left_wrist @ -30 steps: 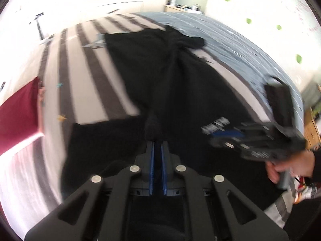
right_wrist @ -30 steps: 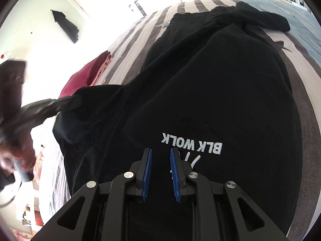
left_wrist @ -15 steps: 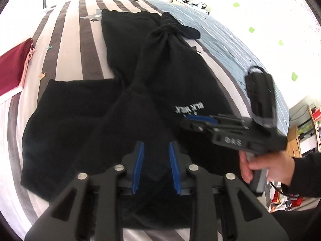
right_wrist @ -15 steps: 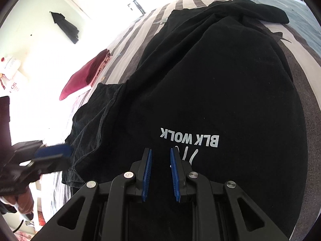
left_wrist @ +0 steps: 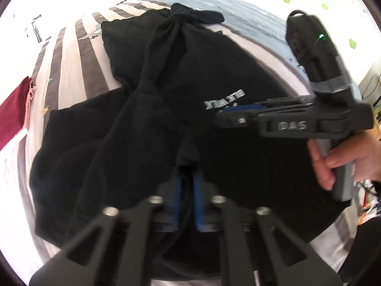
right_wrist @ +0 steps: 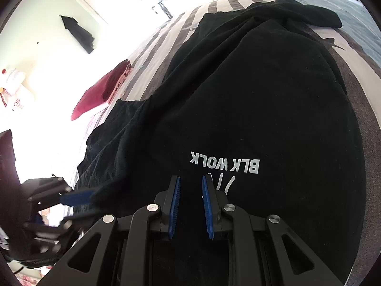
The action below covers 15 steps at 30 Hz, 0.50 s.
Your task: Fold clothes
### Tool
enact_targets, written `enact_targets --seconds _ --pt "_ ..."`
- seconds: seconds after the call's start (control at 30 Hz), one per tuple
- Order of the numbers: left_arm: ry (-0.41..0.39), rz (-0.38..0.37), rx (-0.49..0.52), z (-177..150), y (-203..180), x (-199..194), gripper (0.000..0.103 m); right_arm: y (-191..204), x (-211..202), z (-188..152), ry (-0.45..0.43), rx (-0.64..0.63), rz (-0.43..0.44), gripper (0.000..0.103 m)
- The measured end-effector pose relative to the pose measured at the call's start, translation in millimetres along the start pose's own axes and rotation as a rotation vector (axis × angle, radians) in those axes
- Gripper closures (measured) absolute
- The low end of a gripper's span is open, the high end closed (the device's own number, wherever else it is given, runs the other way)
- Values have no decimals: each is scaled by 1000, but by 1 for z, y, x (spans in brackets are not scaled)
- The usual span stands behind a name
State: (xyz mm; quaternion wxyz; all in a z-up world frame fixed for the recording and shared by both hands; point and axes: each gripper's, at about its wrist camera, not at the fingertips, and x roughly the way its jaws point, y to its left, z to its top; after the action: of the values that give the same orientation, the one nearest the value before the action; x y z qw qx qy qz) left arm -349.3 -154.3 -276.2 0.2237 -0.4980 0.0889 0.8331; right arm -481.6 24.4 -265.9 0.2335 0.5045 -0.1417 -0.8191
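Observation:
A black shirt with a white "BLK WOLK" print lies spread and creased over a striped bed. My left gripper is shut on a small bunch of its cloth, which sticks out past the blue pads near the shirt's near edge. In the right wrist view that gripper shows at the lower left, pinching the cloth. My right gripper sits just short of the print, its jaws a narrow gap apart with black cloth filling it. A hand holds its handle.
A folded dark red garment lies at the left edge of the striped bedcover. A blue-grey blanket covers the far right of the bed. A dark garment hangs on the wall beyond.
The left gripper, open half a second ago, has shut on a bunch of black cloth and come lower and closer to the shirt. The right gripper has stayed put.

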Motion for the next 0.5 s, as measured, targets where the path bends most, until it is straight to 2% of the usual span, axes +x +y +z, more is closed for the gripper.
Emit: enact_targets --seconds 0.07,0.13,0.27,0.4,0.47,0.5 --pt "-29 29 -12 9 17 -3 97 1 0 0 0 -8 -2 85" --pt "-73 97 -35 23 47 -12 97 1 1 -1 -1 -17 -5 85" --pt "-106 292 -124 53 120 -22 97 3 3 -3 -4 -24 -12 85" --pt "-126 427 -229 71 178 -34 97 5 5 -4 -8 -25 -17 85" --pt "-145 444 -249 71 184 -41 97 5 6 -5 -9 -24 -19 85" --pt "-151 403 -256 68 182 -45 97 5 6 -5 -10 -23 -19 85"
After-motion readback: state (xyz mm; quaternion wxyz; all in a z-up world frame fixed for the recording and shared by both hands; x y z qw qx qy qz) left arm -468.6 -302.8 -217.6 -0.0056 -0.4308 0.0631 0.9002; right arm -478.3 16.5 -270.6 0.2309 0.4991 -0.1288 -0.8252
